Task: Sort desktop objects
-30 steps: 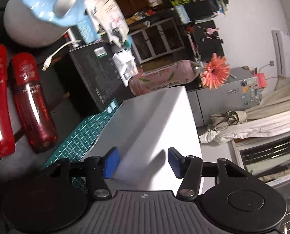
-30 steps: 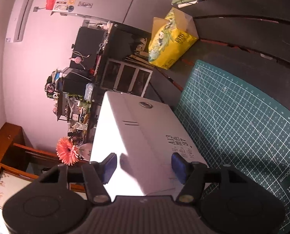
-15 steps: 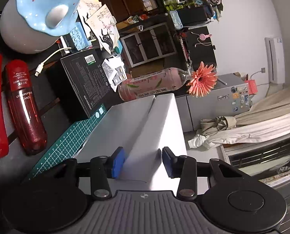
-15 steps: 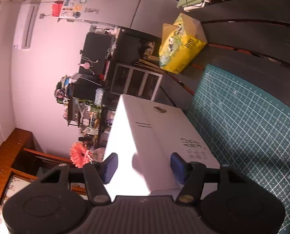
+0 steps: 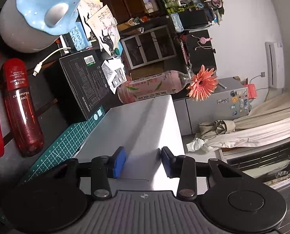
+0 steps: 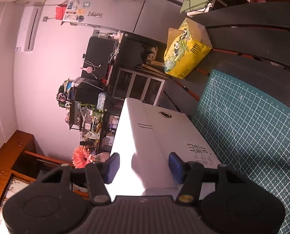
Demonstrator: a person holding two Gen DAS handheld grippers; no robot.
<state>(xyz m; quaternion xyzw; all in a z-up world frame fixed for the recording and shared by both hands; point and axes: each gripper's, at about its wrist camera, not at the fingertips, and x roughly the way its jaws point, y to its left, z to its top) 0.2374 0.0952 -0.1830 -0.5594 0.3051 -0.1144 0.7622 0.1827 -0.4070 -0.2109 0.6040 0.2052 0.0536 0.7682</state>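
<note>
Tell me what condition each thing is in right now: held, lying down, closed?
White box: closed, each end between a gripper's pads.
Left gripper: pads against the box's sides.
Right gripper: straddling the box, contact unclear.
Red bottles: lying flat, capped.
Pink drink bottle: lying on its side.
Black carton: closed.
Yellow tissue pack: sealed.

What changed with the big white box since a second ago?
The left hand-held gripper narrowed its blue pads onto the raised flap of the white cardboard box. The right hand-held gripper stayed spread wide around the box's corner. The box, the green cutting mat and the red bottles stayed put.
</note>
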